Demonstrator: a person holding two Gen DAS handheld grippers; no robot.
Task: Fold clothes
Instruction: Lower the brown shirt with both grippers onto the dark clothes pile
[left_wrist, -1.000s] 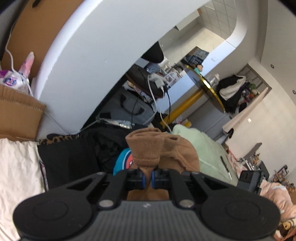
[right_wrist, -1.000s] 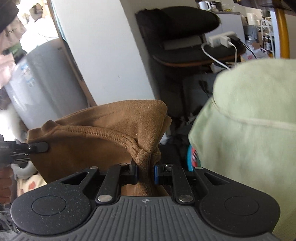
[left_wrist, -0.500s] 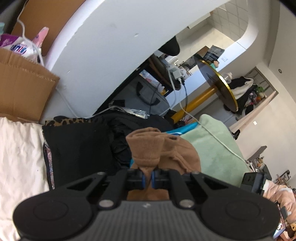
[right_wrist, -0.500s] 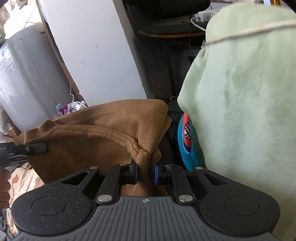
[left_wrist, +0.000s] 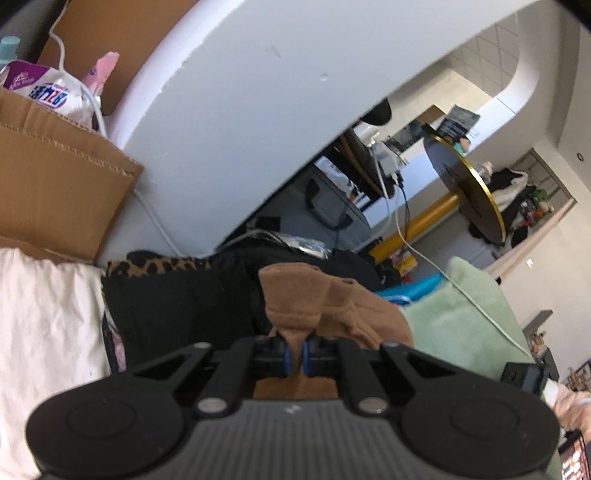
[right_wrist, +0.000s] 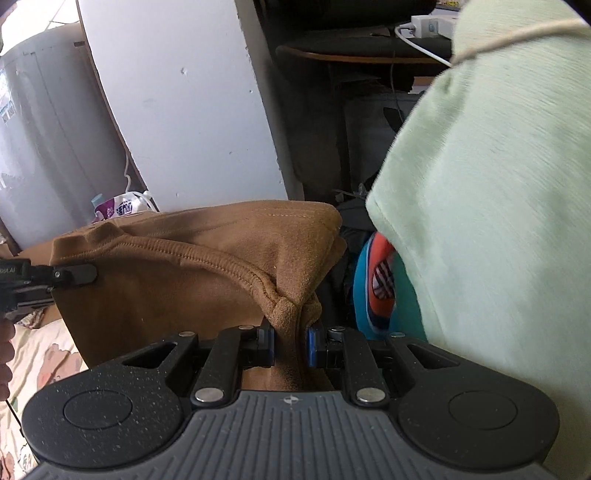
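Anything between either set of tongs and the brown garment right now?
Nothing visible. The left tongs and right tongs are each shut directly on a bunched edge of the brown suede-like garment, fabric pinched between the blue pads. The pale green fleece blanket sits close on the right, beside the garment.

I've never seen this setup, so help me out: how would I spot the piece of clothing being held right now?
Find the big pale green blanket. Just left of it hangs the brown garment, pinched by the right gripper and the left gripper. It is the only tan, suede-like fabric with a stitched ribbed edge.
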